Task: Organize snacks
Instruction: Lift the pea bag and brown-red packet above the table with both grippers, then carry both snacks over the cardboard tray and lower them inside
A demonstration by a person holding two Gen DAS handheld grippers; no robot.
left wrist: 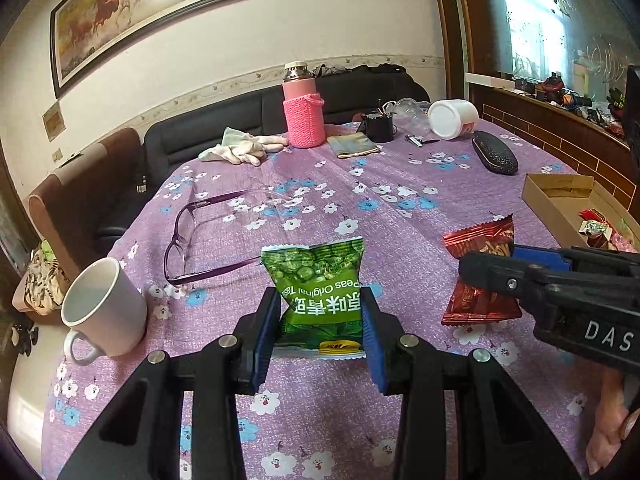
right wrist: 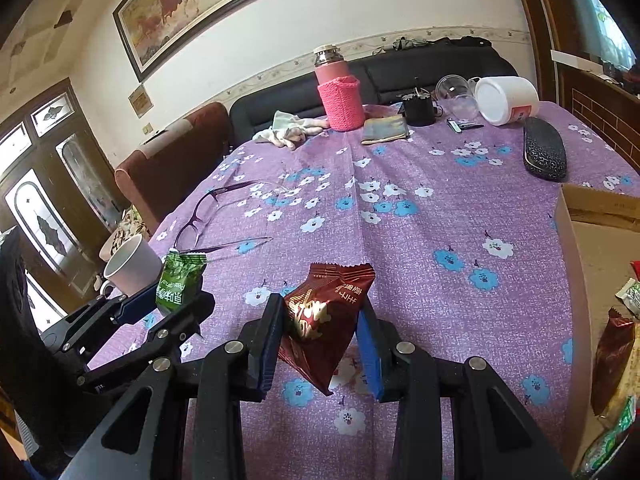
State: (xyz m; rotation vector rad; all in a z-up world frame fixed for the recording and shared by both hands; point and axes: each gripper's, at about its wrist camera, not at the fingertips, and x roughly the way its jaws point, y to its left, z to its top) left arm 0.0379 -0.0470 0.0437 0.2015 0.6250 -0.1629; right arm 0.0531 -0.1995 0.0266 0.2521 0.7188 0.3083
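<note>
My left gripper (left wrist: 320, 332) is shut on a green pea snack packet (left wrist: 320, 284), held upright just above the purple flowered tablecloth (left wrist: 360, 200). My right gripper (right wrist: 322, 340) is shut on a dark red snack packet (right wrist: 320, 320), tilted, above the cloth. The red packet (left wrist: 480, 272) and right gripper (left wrist: 520, 276) show at the right of the left wrist view. The green packet (right wrist: 178, 284) and left gripper (right wrist: 164, 308) show at the left of the right wrist view. A cardboard box (right wrist: 576, 248) at the right holds several snack packets (right wrist: 612, 352).
A white mug (left wrist: 104, 312) stands at the near left. Purple glasses (left wrist: 192, 236) lie beyond it. A pink knitted-sleeve flask (left wrist: 302, 112), white gloves (left wrist: 240, 148), a black glasses case (left wrist: 494, 152), a tipped white jar (left wrist: 452, 118) and small items line the far edge. A sofa stands behind.
</note>
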